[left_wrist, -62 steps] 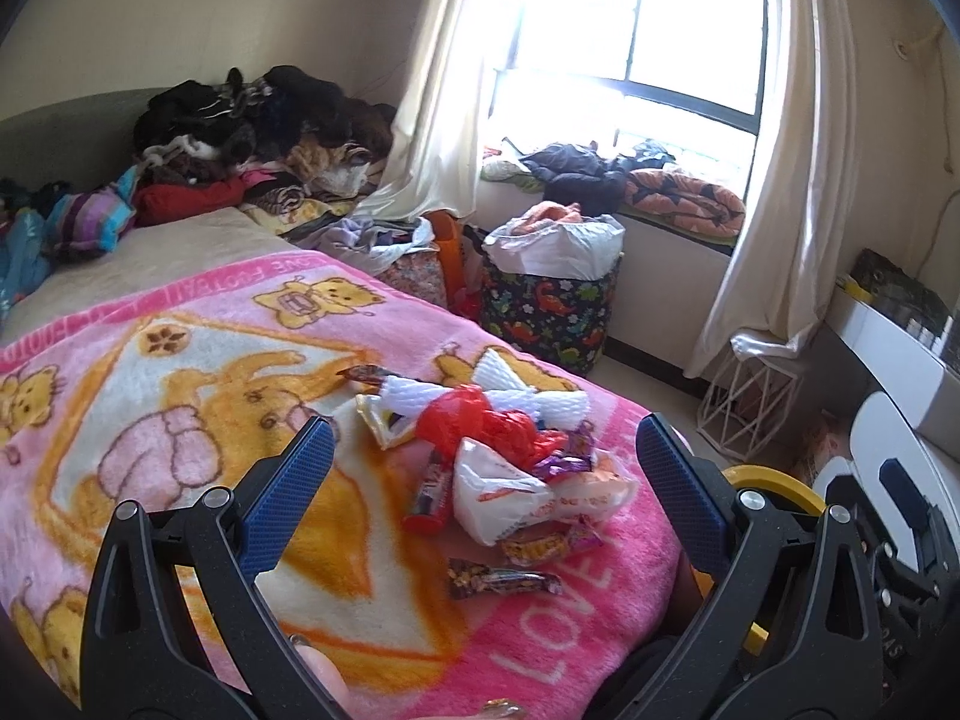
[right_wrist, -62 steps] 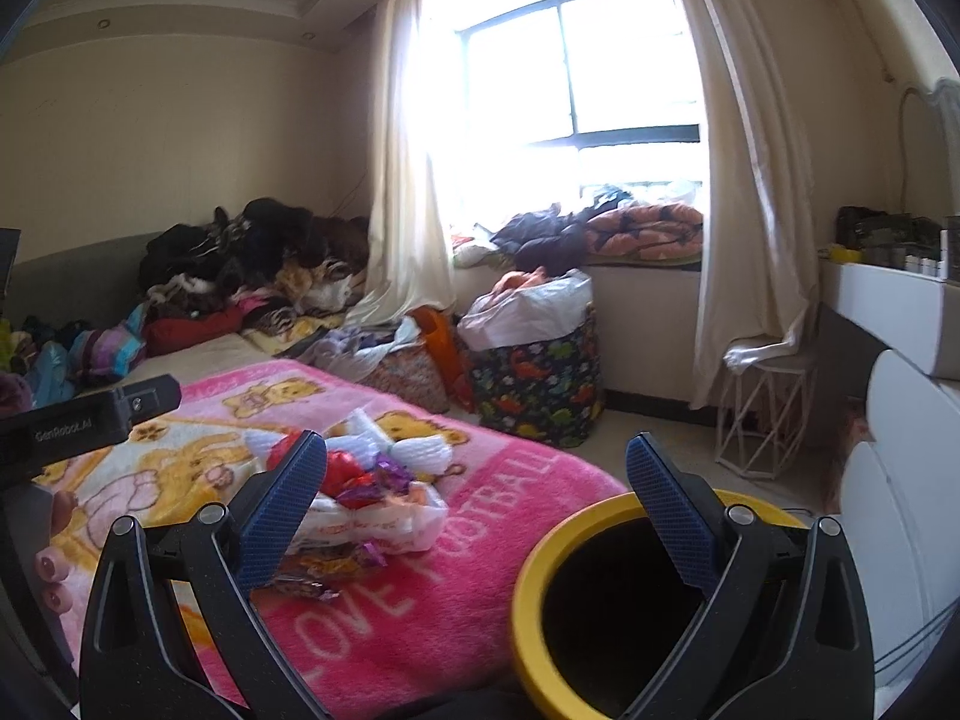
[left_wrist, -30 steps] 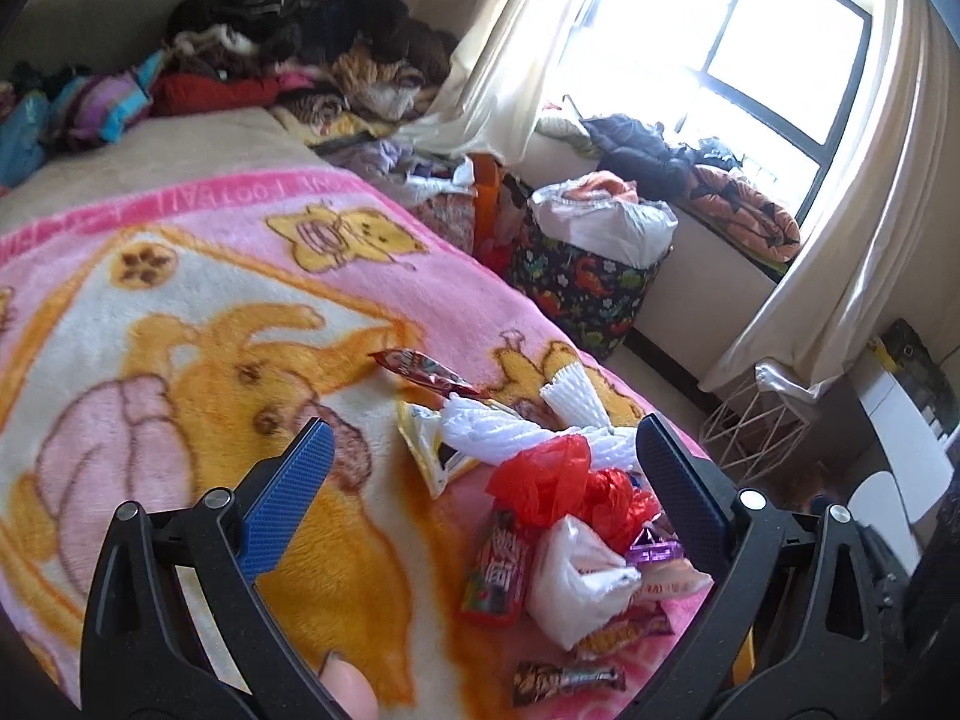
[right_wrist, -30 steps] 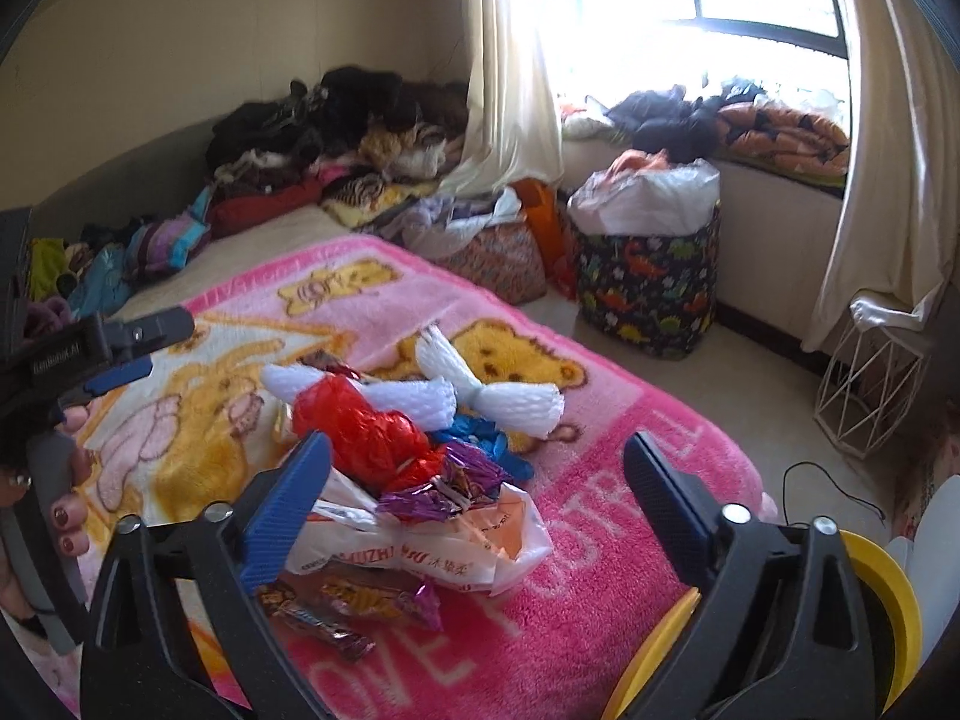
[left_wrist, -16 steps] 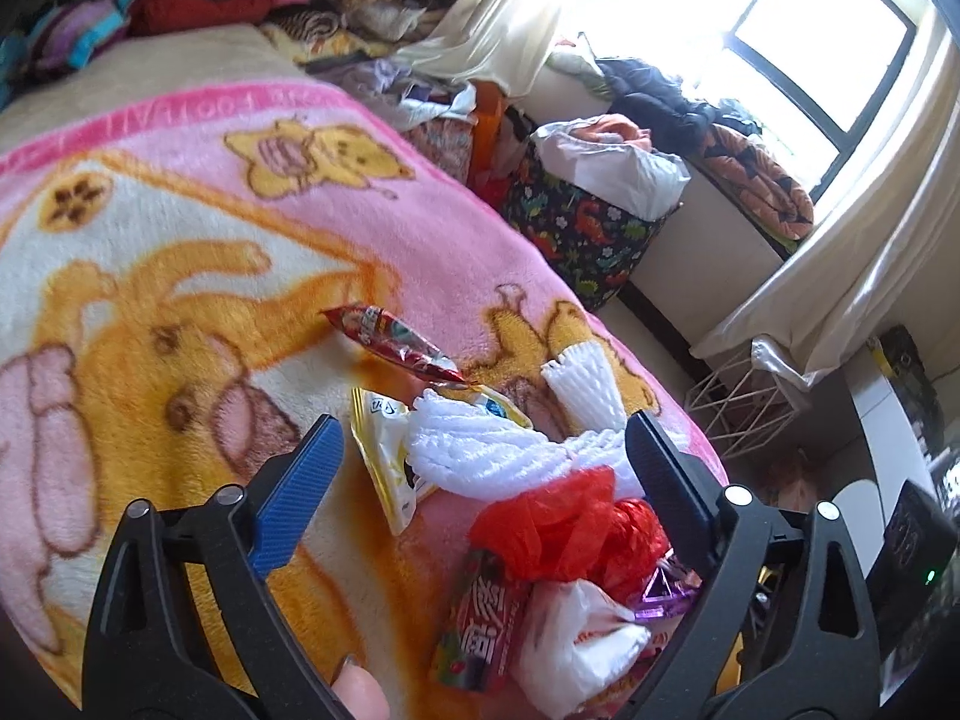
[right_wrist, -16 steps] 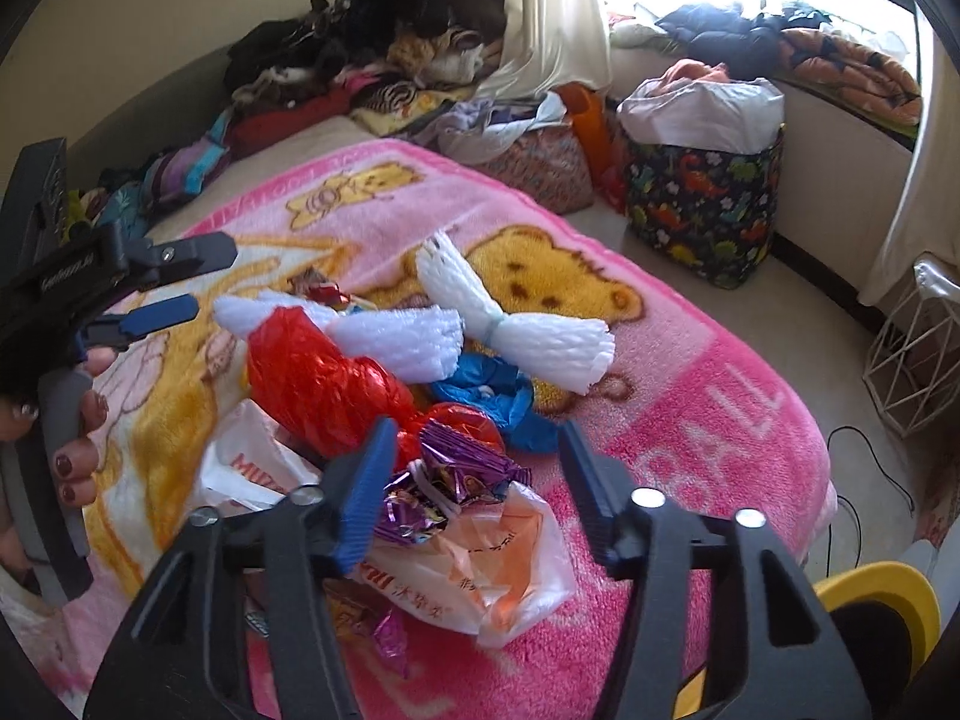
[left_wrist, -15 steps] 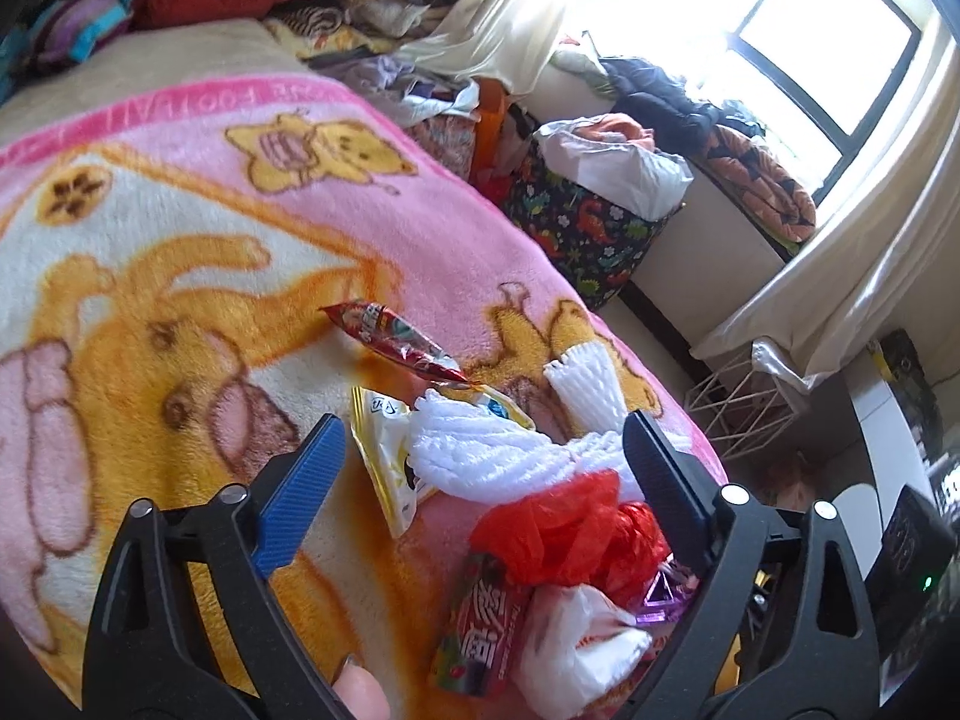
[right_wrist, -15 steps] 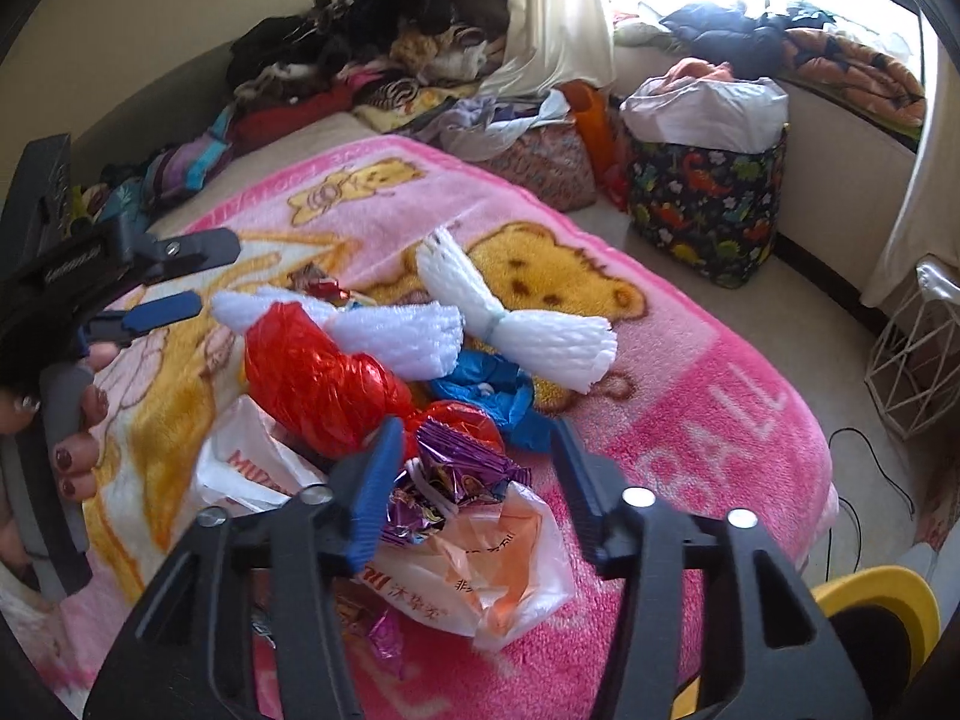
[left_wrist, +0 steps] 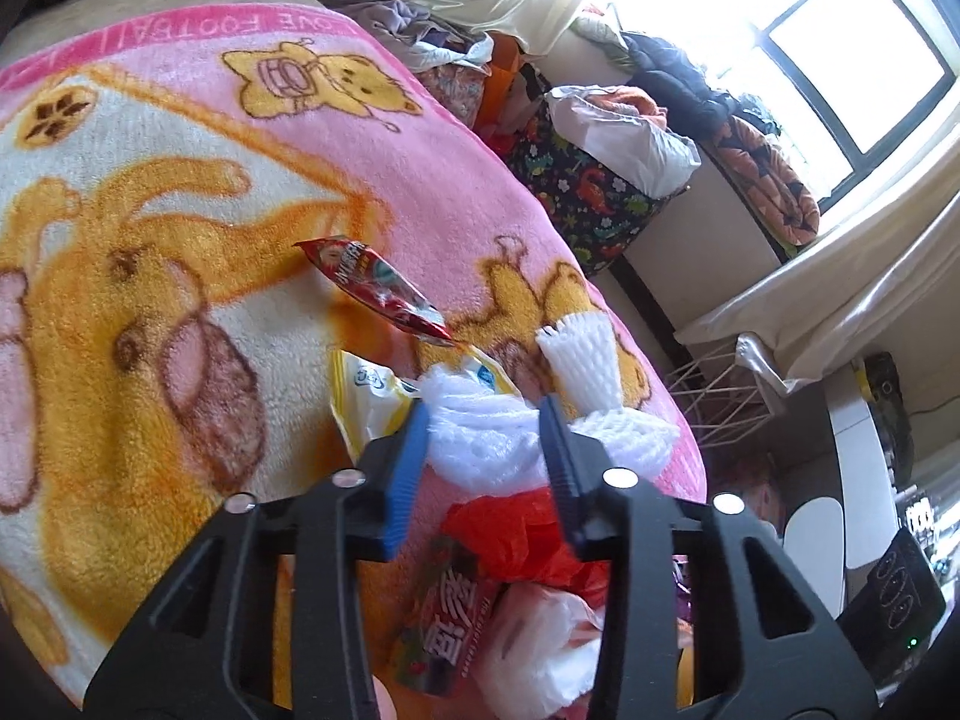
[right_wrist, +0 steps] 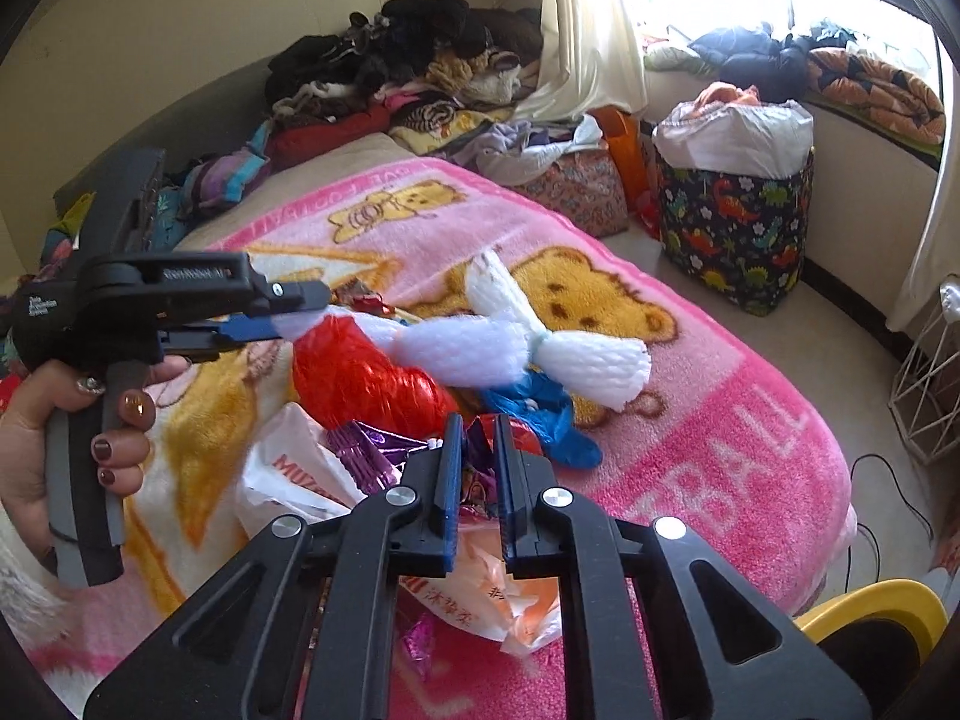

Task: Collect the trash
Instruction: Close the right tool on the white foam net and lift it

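A heap of trash lies on the pink bear blanket [right_wrist: 720,450]. It includes a white foam net [left_wrist: 480,444], a red plastic bag [right_wrist: 360,378], blue plastic [right_wrist: 540,414] and printed bags. My left gripper [left_wrist: 485,414] is closing its jaws, and the pads squeeze the foam net between them. In the right wrist view the left gripper [right_wrist: 294,312] pinches one end of the foam net [right_wrist: 468,348]. My right gripper [right_wrist: 479,423] is shut on a purple foil wrapper [right_wrist: 366,450] at the heap's near side. A red snack wrapper [left_wrist: 372,282] lies apart on the blanket.
A yellow bin [right_wrist: 870,606] stands at the bed's near right corner. A dinosaur-print basket [right_wrist: 732,228] stuffed with a white bag stands on the floor under the window. Clothes [right_wrist: 420,60] pile up at the bed's far end. A white wire rack [right_wrist: 930,390] is at the right.
Both grippers came down onto the heap and went from wide open to shut. The left one closed on the foam net and the right one on the purple wrapper.
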